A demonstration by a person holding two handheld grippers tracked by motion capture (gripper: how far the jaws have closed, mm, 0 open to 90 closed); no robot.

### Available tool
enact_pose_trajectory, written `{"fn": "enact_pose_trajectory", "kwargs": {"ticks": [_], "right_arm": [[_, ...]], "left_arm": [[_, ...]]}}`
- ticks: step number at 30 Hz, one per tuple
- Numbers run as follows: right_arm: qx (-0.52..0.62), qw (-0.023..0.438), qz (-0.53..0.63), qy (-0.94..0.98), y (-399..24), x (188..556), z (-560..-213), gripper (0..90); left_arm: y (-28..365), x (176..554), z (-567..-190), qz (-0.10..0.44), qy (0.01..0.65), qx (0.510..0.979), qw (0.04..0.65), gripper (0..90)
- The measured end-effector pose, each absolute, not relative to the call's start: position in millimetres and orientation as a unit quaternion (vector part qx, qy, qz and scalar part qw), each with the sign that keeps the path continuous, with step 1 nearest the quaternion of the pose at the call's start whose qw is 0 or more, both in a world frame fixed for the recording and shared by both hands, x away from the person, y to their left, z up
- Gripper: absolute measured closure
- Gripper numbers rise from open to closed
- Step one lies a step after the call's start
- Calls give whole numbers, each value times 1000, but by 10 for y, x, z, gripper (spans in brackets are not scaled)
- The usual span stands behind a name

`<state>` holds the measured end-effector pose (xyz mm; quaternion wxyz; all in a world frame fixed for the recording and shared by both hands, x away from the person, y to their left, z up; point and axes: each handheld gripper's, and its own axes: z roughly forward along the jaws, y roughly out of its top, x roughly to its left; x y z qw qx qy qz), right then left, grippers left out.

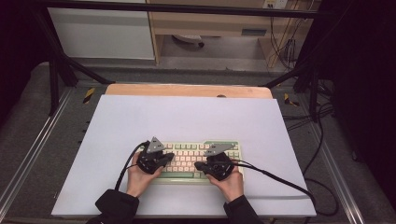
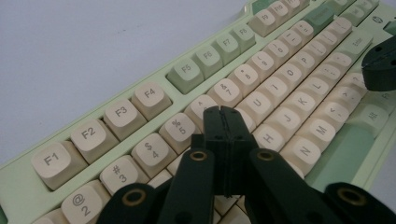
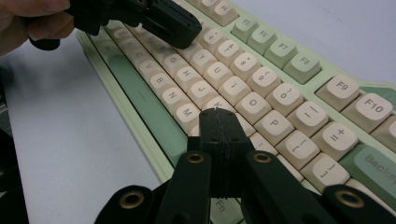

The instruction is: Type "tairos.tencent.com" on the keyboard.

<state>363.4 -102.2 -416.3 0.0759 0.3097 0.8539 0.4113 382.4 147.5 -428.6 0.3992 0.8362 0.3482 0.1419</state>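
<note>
A pale green keyboard (image 1: 233,145) with cream keycaps lies on the white mat (image 1: 187,116), near the person's side. My left gripper (image 1: 171,155) hovers over the keyboard's left half, jaws shut with nothing between them; in the left gripper view its tips (image 2: 222,111) sit just above the keys around T and Y (image 2: 243,119). My right gripper (image 1: 198,165) is over the keyboard's right half, also shut and empty; its tips (image 3: 217,113) hang low over the keys near K and L (image 3: 247,122). The keyboard (image 2: 187,70) (image 3: 140,93) runs slantwise through both gripper views. Whether either tip touches a key I cannot tell.
The white mat covers a wooden table (image 1: 187,89) inside a black frame. Cables (image 1: 280,179) trail from both grippers across the mat toward the right and the front. The other gripper (image 3: 159,18) and a hand (image 3: 32,21) show at the top left of the right gripper view.
</note>
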Motion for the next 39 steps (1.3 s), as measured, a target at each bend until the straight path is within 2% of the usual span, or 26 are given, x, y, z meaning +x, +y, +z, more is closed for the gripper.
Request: {"fn": "enact_pose_trajectory", "kwargs": {"ticks": [21,39], "right_arm": [[311,77,410,854,-1031,3630,-4146,900],[318,77,409,852,-1060,3658,-4177,900]], "left_arm": [[1569,3747,-4208,138,345,833,409,900],[1957,3550,-4175,144,360,821,419,900]]}}
